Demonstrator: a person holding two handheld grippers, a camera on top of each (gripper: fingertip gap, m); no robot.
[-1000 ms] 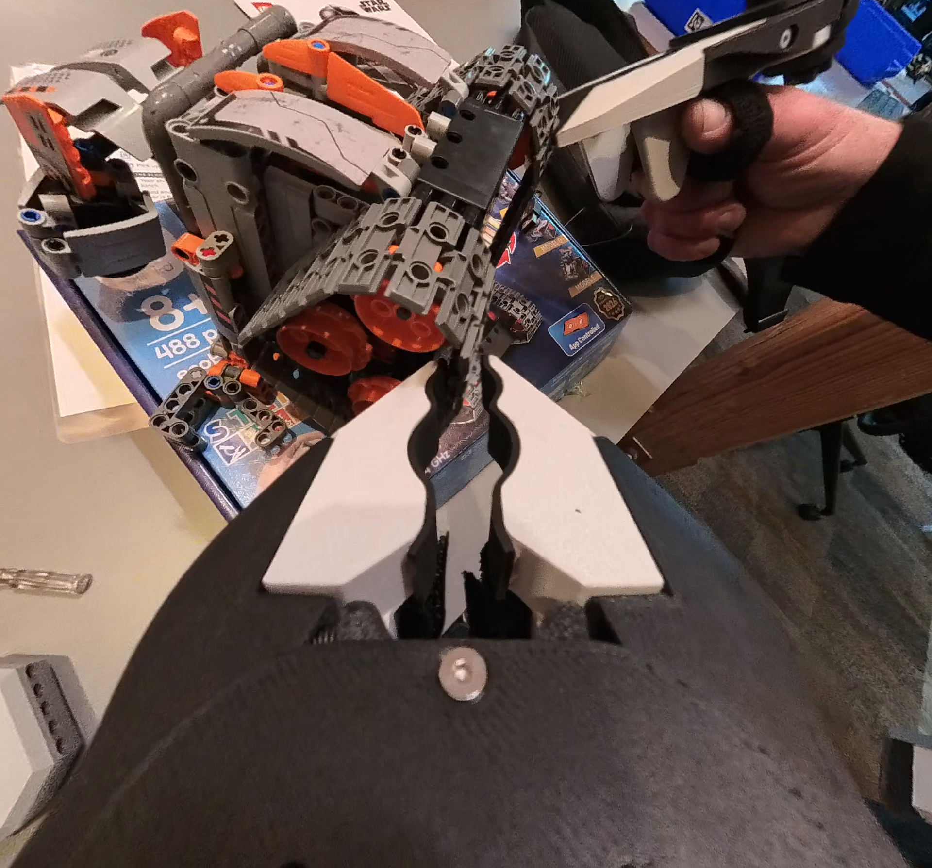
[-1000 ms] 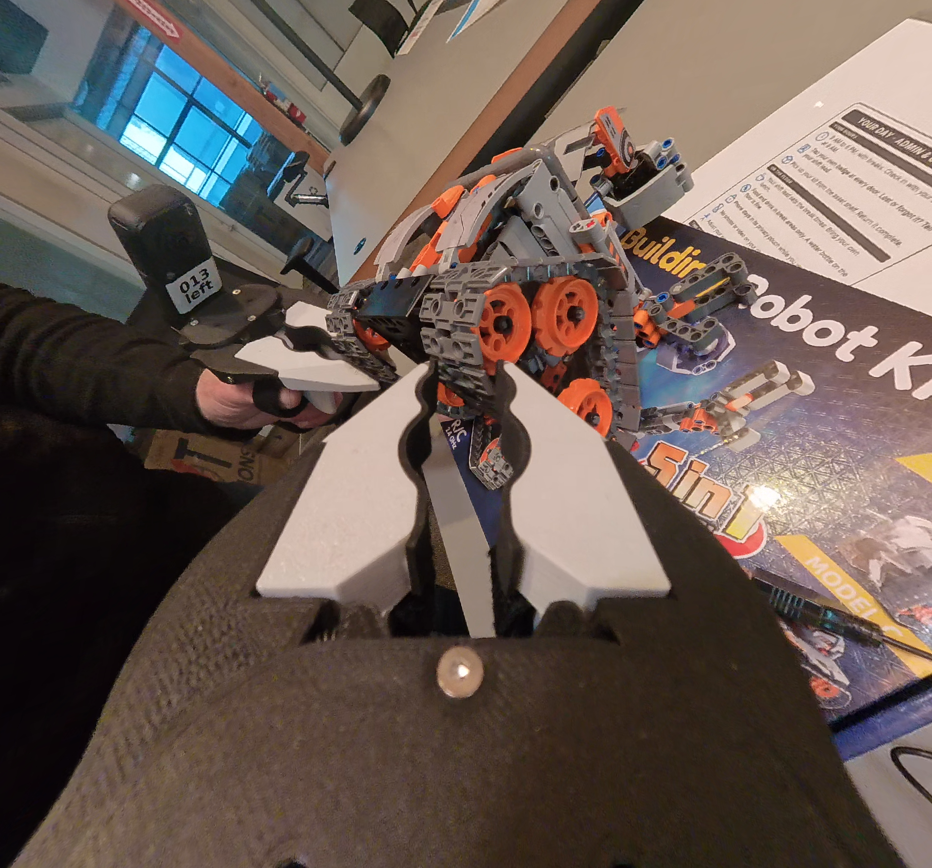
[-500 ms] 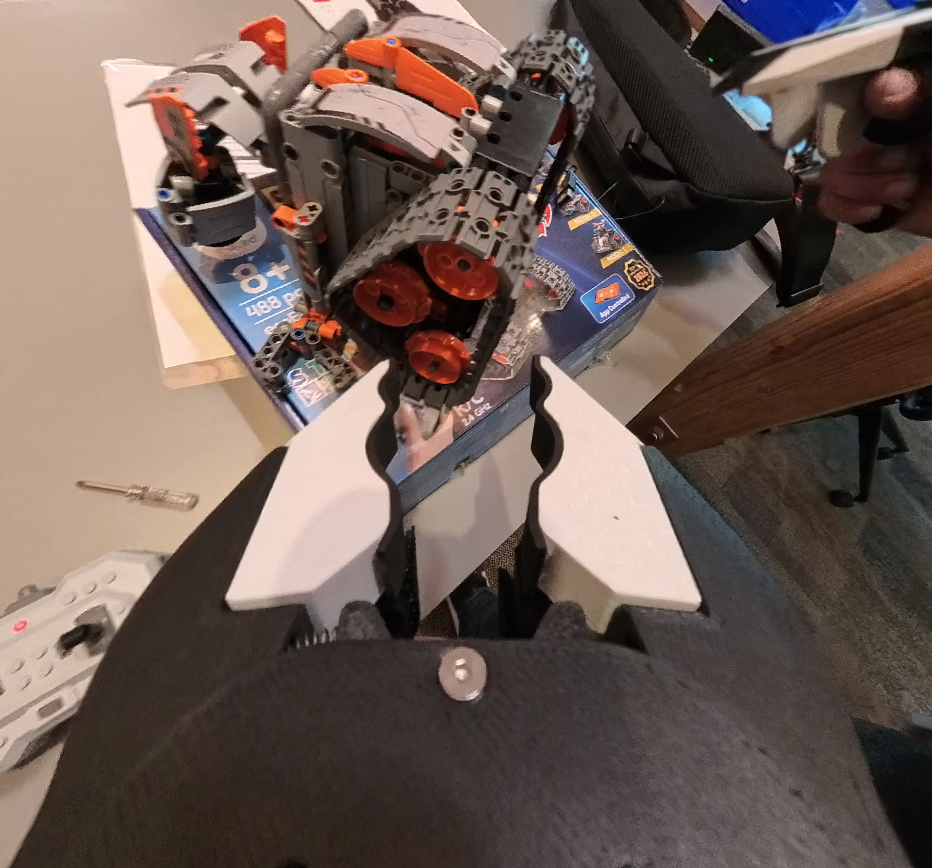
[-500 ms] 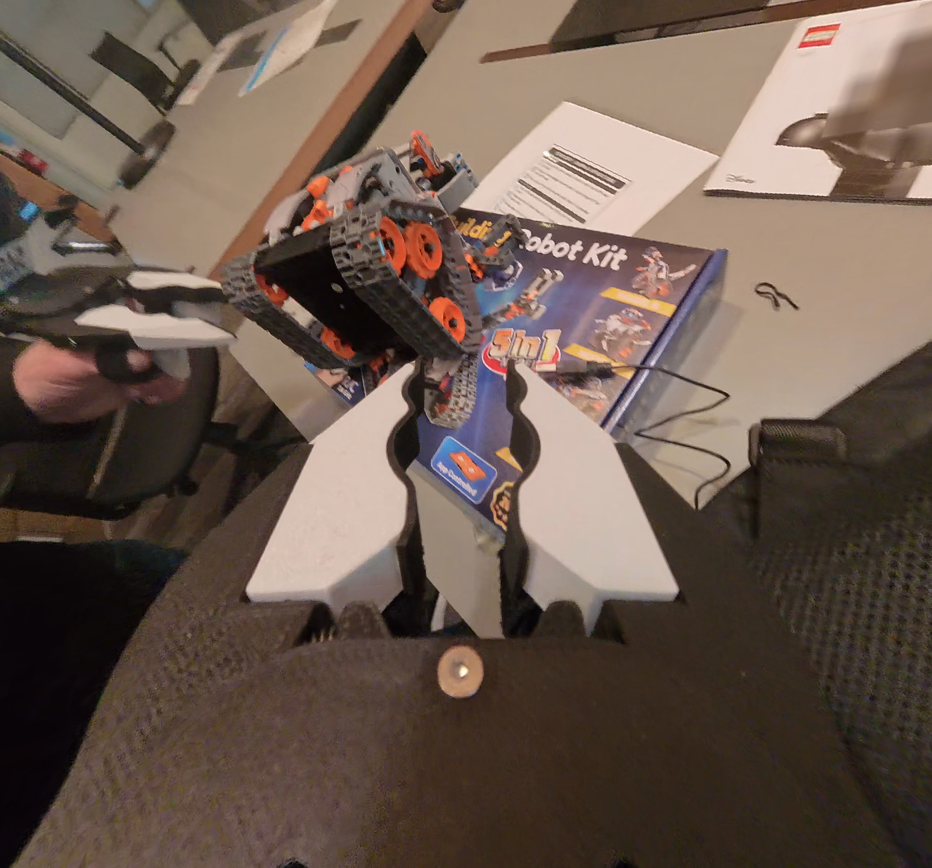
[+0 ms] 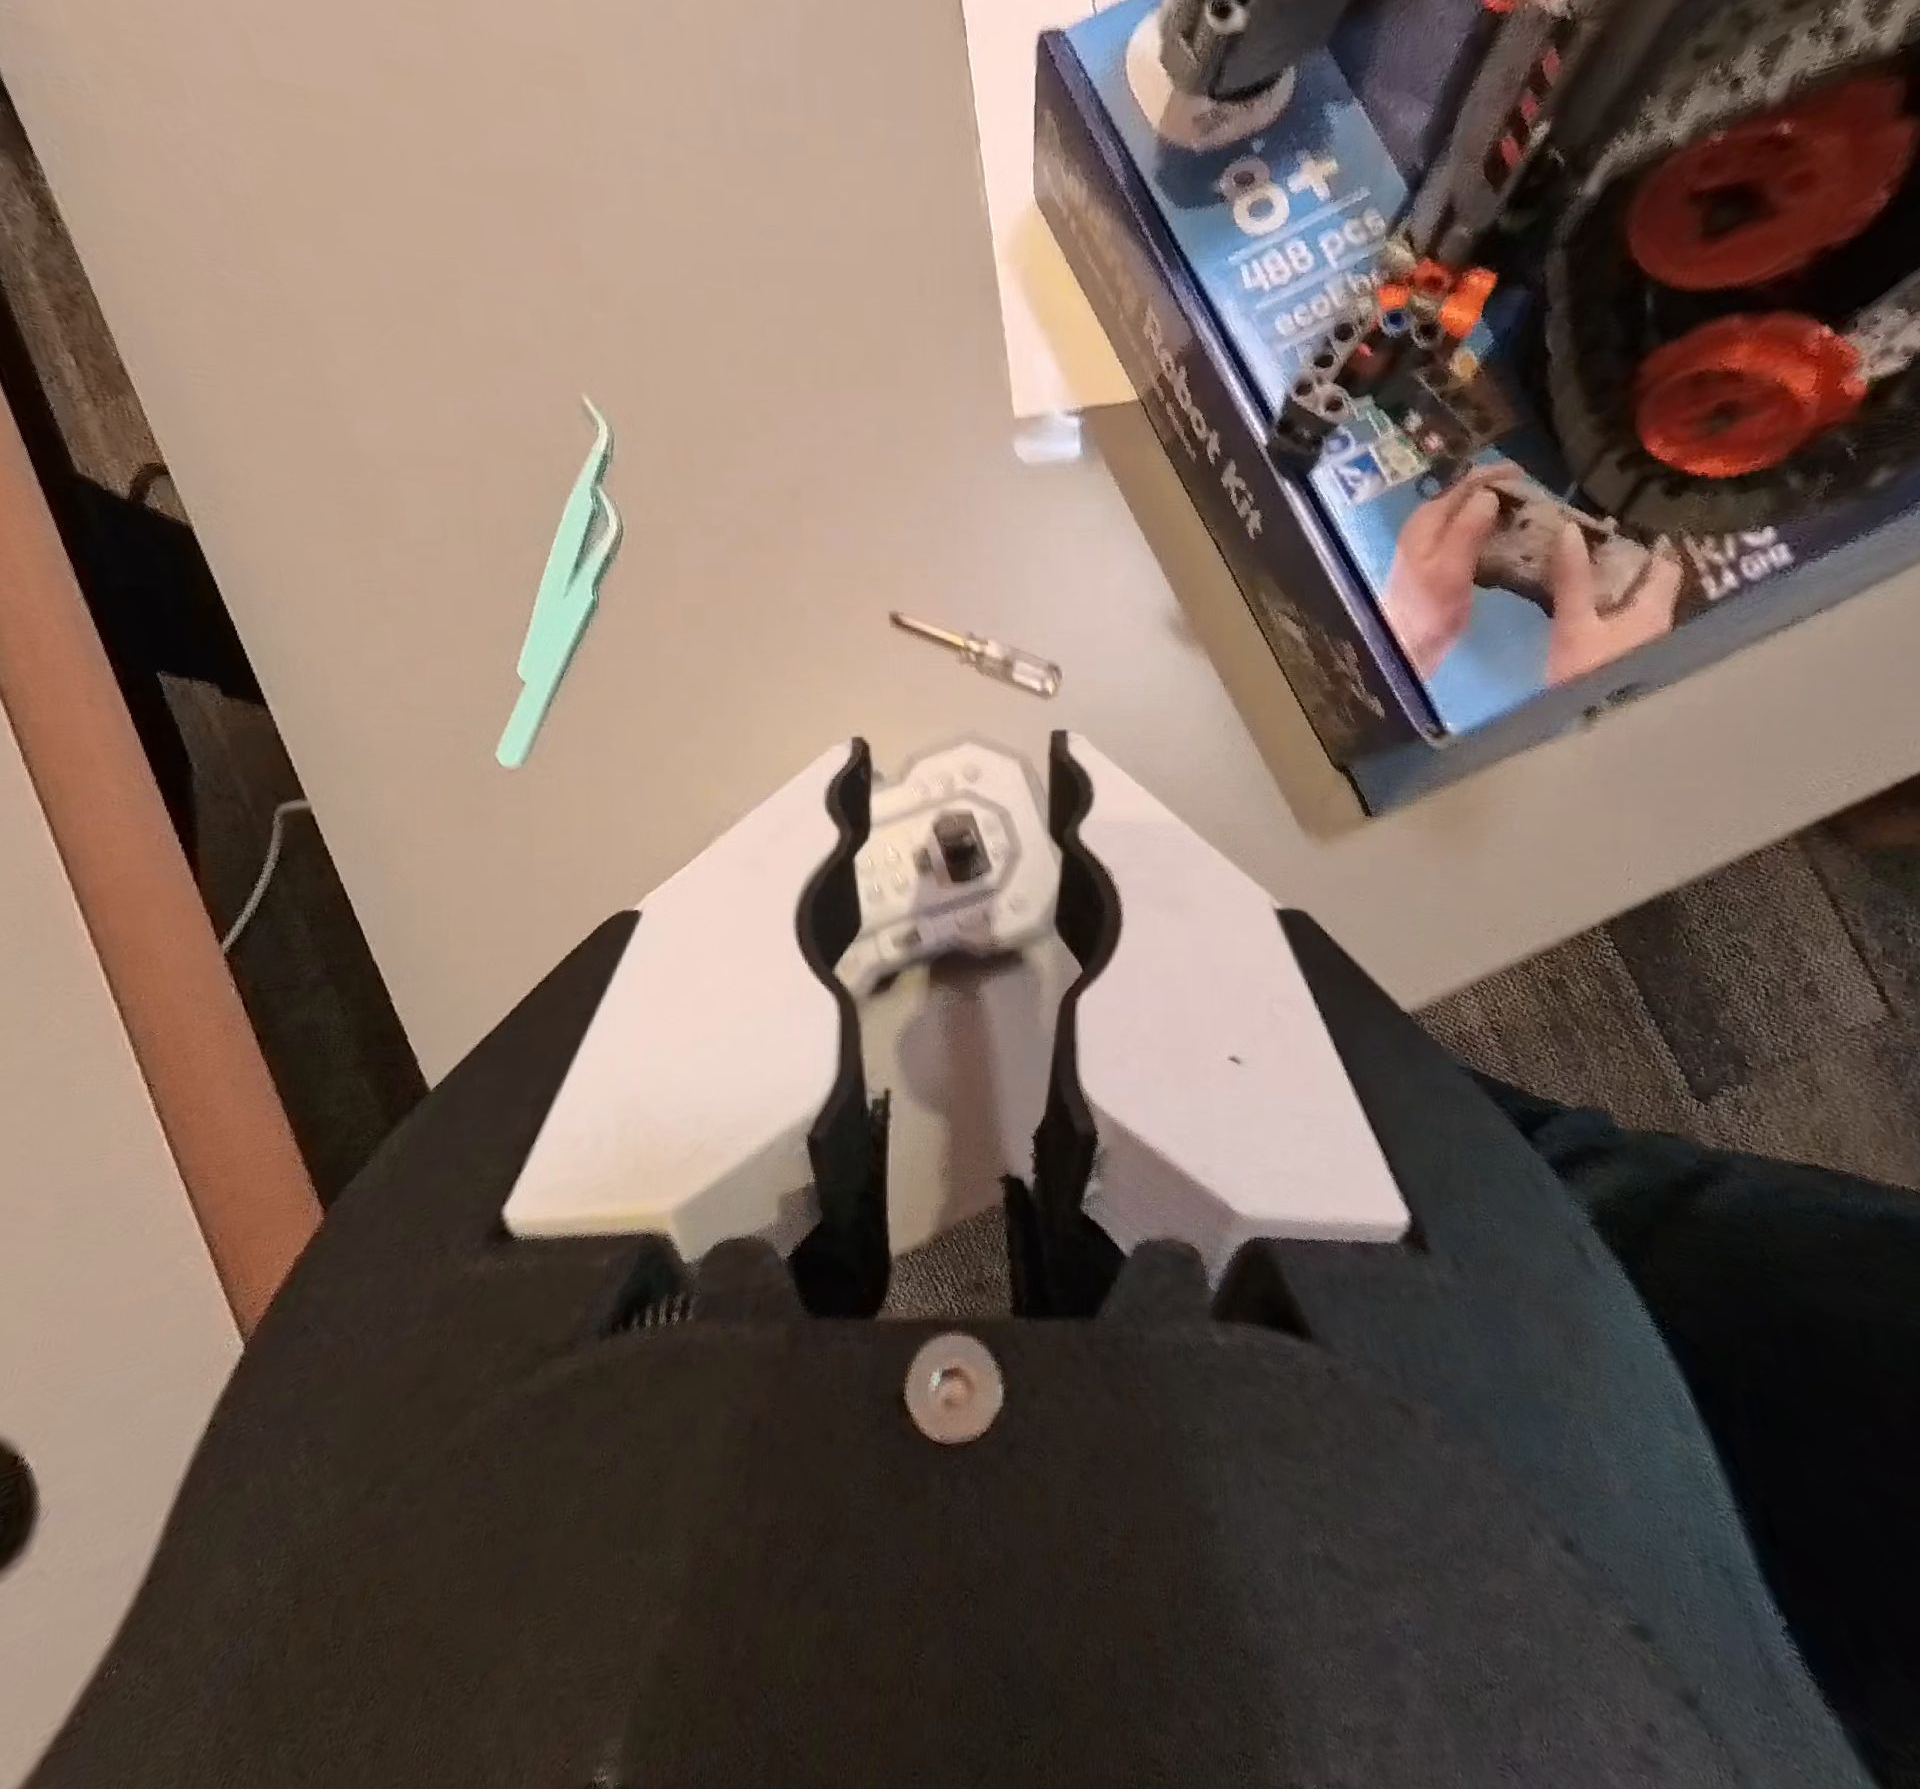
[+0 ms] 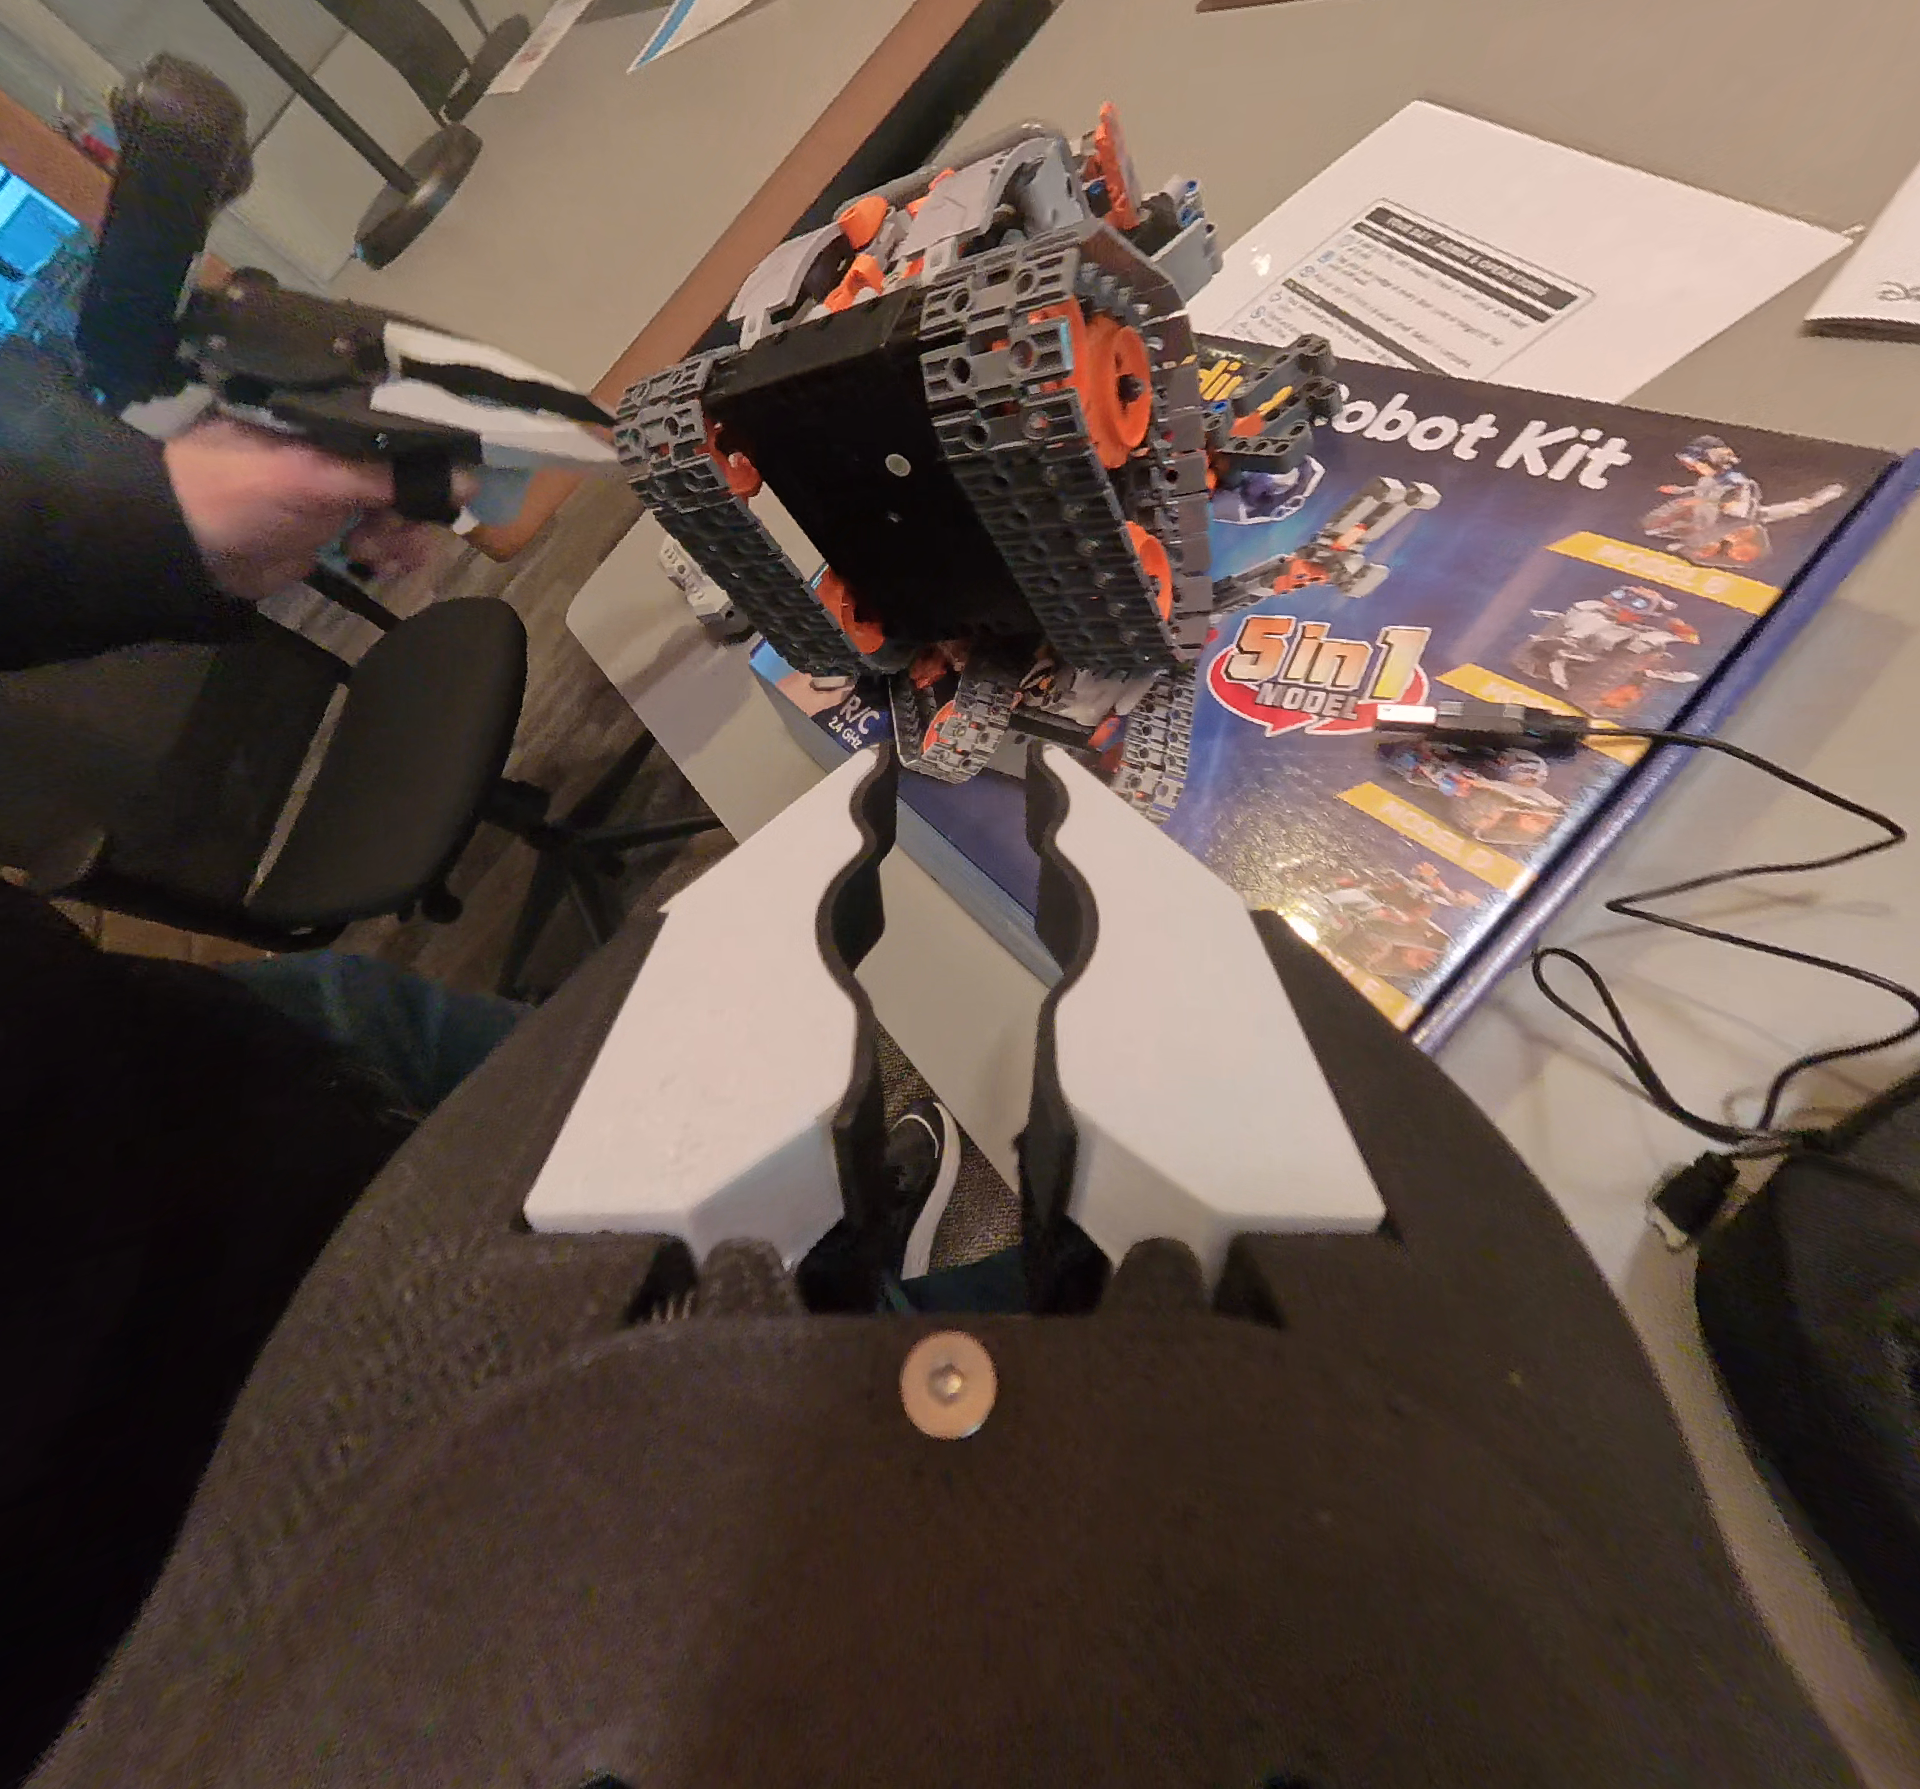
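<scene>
A grey and orange tracked robot model [image 6: 935,492] stands tipped up on a blue kit box [image 6: 1507,804], its black underside facing the right wrist view. My right gripper [image 6: 961,763] is open and empty, its tips just below the lower end of the model's tracks. My left gripper [image 5: 951,773] is open and empty, hovering over a light grey remote control [image 5: 951,856] that lies on the table between its fingers. The model [image 5: 1714,181] and box [image 5: 1299,513] lie to its upper right. The left gripper [image 6: 597,425] also shows in the right wrist view, left of the model.
Green tweezers [image 5: 566,586] and a small screwdriver [image 5: 977,640] lie on the grey table [image 5: 520,181] beyond the remote. A black USB cable [image 6: 1714,908] crosses the box. Paper sheets [image 6: 1507,253] lie behind it. A black bag [image 6: 1818,1324] is at the right, an office chair [image 6: 364,752] on the left. The grippers' ends are close to 35 centimeters from one another. The model [image 5: 1714,181] is about 15 centimeters from my left fingertips.
My left gripper let go of the model's track, opened and swung left and down over the remote. My right gripper opened and drew back. The model stays tipped up on the box.
</scene>
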